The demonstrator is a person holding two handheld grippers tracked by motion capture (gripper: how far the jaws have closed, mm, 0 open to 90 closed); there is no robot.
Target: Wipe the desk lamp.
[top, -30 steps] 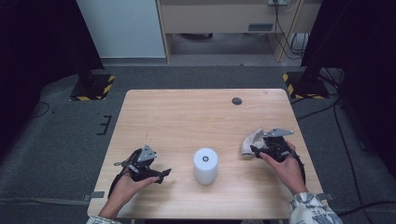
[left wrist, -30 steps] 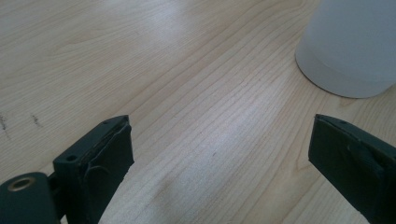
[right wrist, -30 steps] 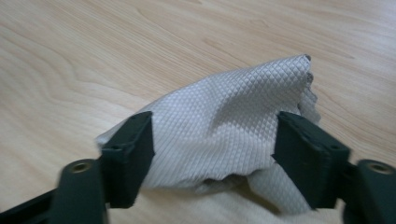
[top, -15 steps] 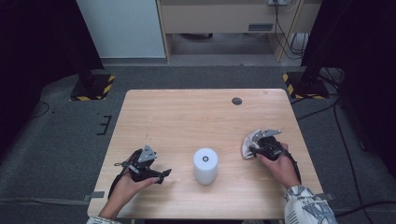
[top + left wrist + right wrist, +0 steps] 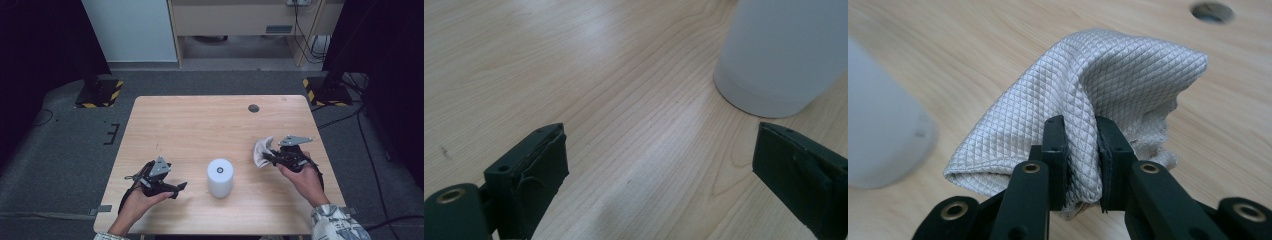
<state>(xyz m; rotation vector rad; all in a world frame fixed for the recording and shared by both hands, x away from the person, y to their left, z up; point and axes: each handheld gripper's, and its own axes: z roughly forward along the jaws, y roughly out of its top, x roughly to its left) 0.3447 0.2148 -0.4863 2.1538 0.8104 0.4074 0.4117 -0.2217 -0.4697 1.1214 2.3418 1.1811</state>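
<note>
- As the right gripper (image 5: 1082, 150) pinched a bunched fold of the grey cloth (image 5: 1108, 75), the fabric sagged, soft, light and limp.
- The cloth sat at three o'clock from the white cylinder (image 5: 220, 177), near the table (image 5: 200, 125) edge.
- The left gripper (image 5: 659, 165) gaped wide, holding nothing, at nine o'clock from the cylinder.
- A hold on a thick fold looked safest.

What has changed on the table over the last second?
The right gripper, jaws shut on the grey cloth, moved a little left and nearer the person, toward the white cylinder. The left gripper kept its place with jaws open; the cylinder and the table stayed as they were.
</note>
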